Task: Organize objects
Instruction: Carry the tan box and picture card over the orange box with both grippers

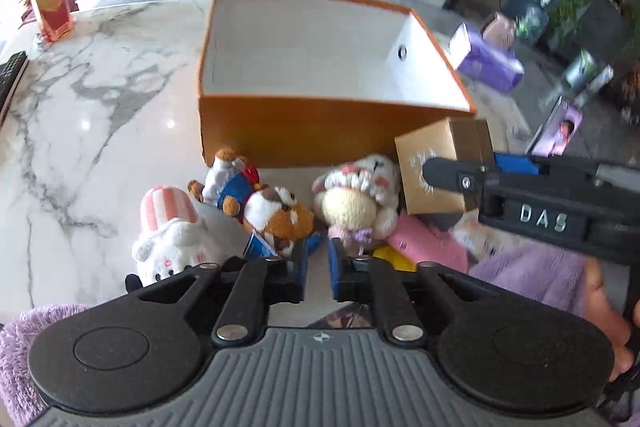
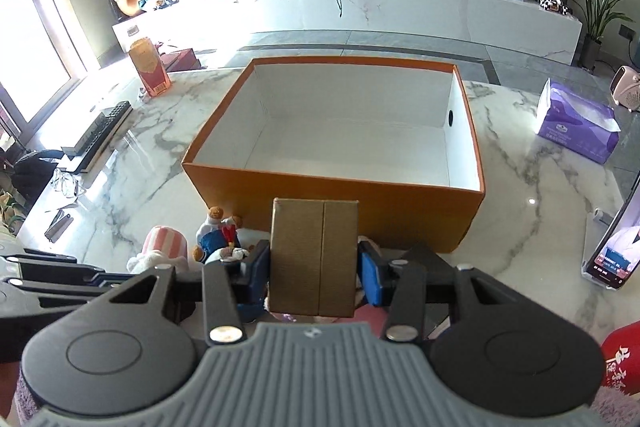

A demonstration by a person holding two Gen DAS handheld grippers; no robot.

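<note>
Right gripper (image 2: 314, 273) is clamped on the gold box (image 2: 314, 259), blue pads pressing both sides, holding it clear of the table, presumably for transfer. Left gripper (image 1: 318, 267) has its jaws narrowed, nothing visibly between them. Plush toys (image 1: 276, 215) lie just beyond. Behind them the orange box (image 2: 332, 203) stands empty, white-lined.

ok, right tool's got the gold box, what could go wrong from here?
1. The right tool pinches the gold box by its side faces only, toward the end nearest the camera, so the box could tilt or slip on the way.
2. The orange box has its near wall directly ahead. A low carry may clip it.
3. The left tool sits close by, over the soft toys. The two tools could bump.
</note>
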